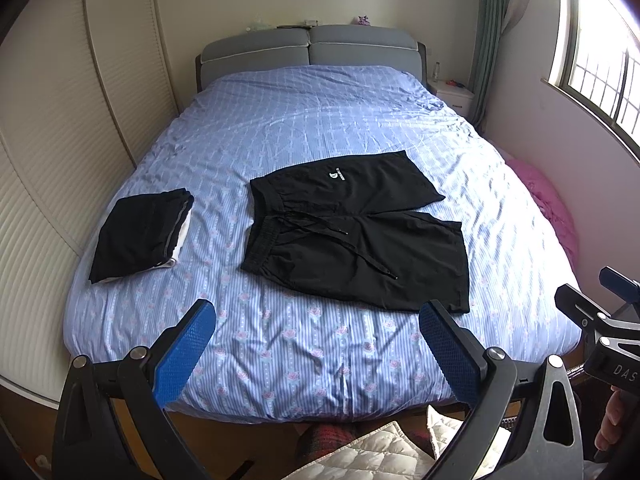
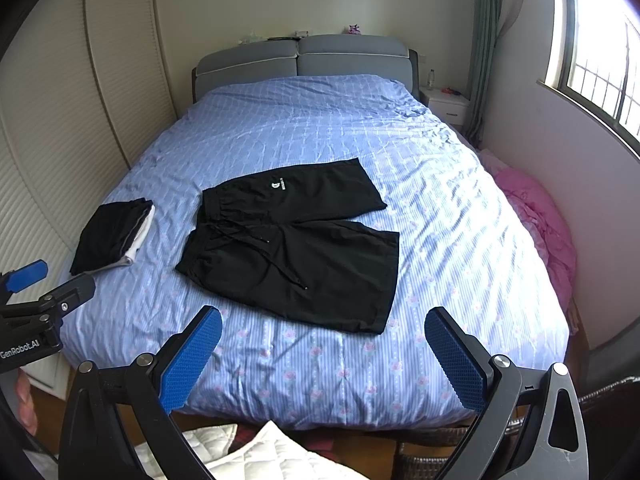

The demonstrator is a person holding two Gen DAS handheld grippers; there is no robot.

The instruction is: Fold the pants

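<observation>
Black shorts [image 1: 360, 232] with a white logo and a loose drawstring lie spread flat on the blue bed [image 1: 280, 128], waistband to the left, legs to the right. They also show in the right wrist view [image 2: 296, 252]. My left gripper [image 1: 318, 316] is open and empty, held above the foot of the bed, short of the shorts. My right gripper [image 2: 323, 322] is open and empty, likewise near the bed's foot edge. The right gripper shows at the right edge of the left wrist view [image 1: 600, 304]; the left one shows at the left edge of the right wrist view [image 2: 44, 284].
A folded stack of black and white clothes [image 1: 140, 236] lies at the bed's left side. A pink blanket [image 2: 536, 216] lies between bed and window wall. A white nightstand [image 2: 446, 106] stands by the grey headboard [image 2: 300, 56]. Quilted white fabric [image 2: 256, 456] lies on the floor below.
</observation>
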